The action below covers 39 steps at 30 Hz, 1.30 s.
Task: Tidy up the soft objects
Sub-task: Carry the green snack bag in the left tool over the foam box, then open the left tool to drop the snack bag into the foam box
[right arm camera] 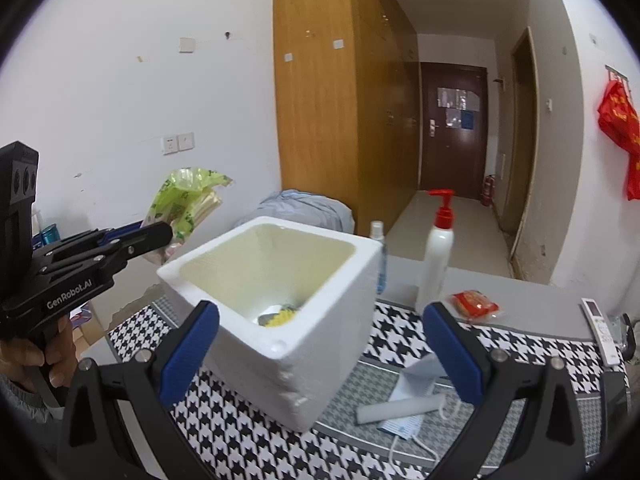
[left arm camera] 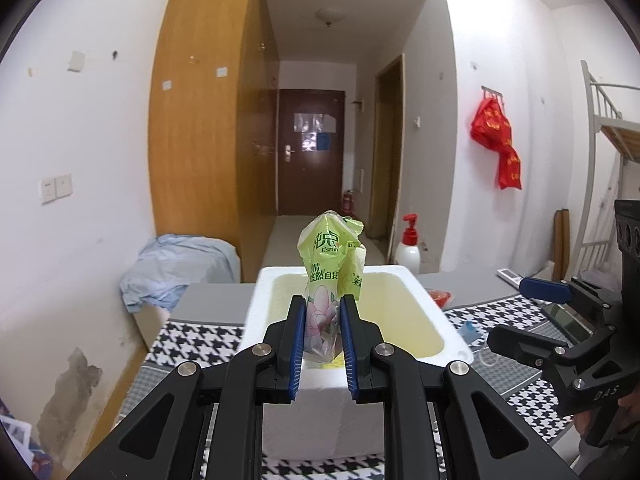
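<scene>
Green tissue pack [left arm camera: 328, 280] pinched upright in left gripper [left arm camera: 323, 344] above foam box [left arm camera: 256, 300]; right gripper [right arm camera: 320, 356] spread wide, empty, near box.

Both grippers are black with blue ribbed pads and silver pivot screws; left gripper [right arm camera: 158, 232] reads "GenRobot.AI" in white; grey sleeve [right arm camera: 16, 396] at the wrist.

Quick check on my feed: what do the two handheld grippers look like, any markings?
Both are black, angular linkage frames with silver pivot bolts and ribbed blue finger pads. The left gripper carries white "GenRobot.AI" lettering on its side; the right gripper shows embossed letters on its body. A grey sleeve covers the left wrist.
</scene>
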Each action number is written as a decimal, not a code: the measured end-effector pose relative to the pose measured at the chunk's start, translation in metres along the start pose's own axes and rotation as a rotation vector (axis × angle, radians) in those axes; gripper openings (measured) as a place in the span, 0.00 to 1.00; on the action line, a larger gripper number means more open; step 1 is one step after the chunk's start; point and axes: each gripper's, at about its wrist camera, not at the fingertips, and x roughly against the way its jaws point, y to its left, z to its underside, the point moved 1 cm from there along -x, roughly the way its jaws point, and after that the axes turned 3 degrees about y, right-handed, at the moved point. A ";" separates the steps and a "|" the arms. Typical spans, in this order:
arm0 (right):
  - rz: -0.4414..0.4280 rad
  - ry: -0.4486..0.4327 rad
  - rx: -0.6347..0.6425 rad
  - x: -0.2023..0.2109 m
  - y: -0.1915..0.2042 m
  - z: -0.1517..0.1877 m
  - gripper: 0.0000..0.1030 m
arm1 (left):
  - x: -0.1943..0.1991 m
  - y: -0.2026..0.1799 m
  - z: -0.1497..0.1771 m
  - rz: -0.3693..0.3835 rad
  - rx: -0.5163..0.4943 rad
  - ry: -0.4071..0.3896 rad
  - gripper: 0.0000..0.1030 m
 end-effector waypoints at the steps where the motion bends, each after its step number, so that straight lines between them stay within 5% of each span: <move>1: 0.009 0.002 -0.007 0.001 -0.004 0.001 1.00 | -0.002 -0.002 0.000 0.008 -0.004 0.002 0.18; 24: 0.072 0.019 -0.057 0.008 -0.042 0.017 1.00 | -0.052 -0.023 -0.007 0.045 -0.029 0.072 0.21; 27: 0.073 0.021 -0.070 0.008 -0.045 0.018 1.00 | -0.055 -0.024 -0.007 0.039 -0.030 0.076 0.38; 29: 0.081 0.022 -0.072 0.008 -0.046 0.019 1.00 | -0.054 -0.024 -0.008 0.031 -0.022 0.067 0.76; 31: 0.079 0.024 -0.072 0.008 -0.046 0.019 1.00 | -0.050 -0.021 -0.008 0.037 -0.002 0.043 0.91; 39: 0.081 0.021 -0.066 0.012 -0.043 0.019 1.00 | -0.041 -0.020 -0.006 0.008 0.014 0.031 0.99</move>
